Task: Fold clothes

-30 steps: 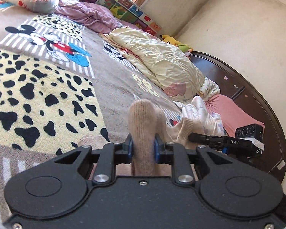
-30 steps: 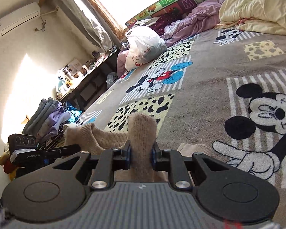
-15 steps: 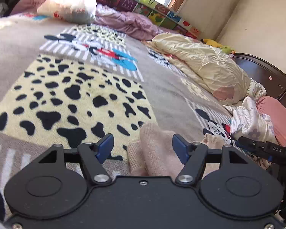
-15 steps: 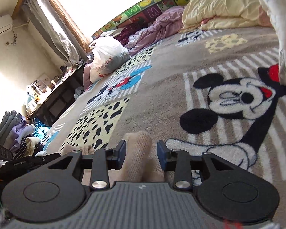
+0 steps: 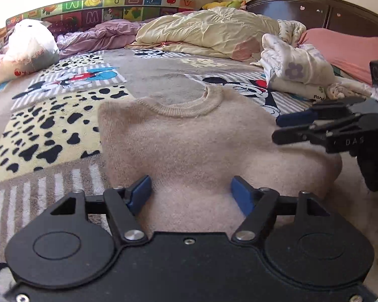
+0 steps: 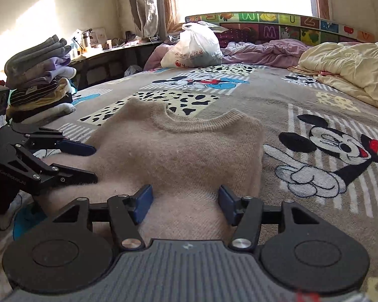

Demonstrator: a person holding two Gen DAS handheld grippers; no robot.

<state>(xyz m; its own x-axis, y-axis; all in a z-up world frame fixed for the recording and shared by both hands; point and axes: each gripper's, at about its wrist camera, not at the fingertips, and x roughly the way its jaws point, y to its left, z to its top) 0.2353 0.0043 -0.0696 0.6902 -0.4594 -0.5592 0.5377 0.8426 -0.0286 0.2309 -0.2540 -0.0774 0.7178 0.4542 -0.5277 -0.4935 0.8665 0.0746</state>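
Observation:
A beige knit sweater (image 5: 189, 146) (image 6: 179, 156) lies folded on the cartoon-print blanket (image 5: 63, 125) (image 6: 315, 151), its round neckline at the far end. My left gripper (image 5: 190, 192) hangs open just above the sweater's near edge, with nothing between its blue pads. My right gripper (image 6: 184, 200) is also open over the near edge, holding nothing. Each gripper shows in the other's view: the right one (image 5: 282, 128) at the sweater's right side, the left one (image 6: 92, 161) at its left side, both with jaws apart.
A stack of folded clothes (image 6: 37, 75) stands at the left. A white plastic bag (image 6: 191, 47), a purple blanket (image 6: 262, 50) and a cream quilt (image 5: 209, 32) lie at the far side. A floral garment (image 5: 294, 73) and a pink pillow (image 5: 345, 50) lie by the dark headboard (image 5: 315, 10).
Both grippers were shut on bunched sweater fabric a second ago. They have opened and let it go. The sweater now lies flat and folded, and both grippers have drawn back.

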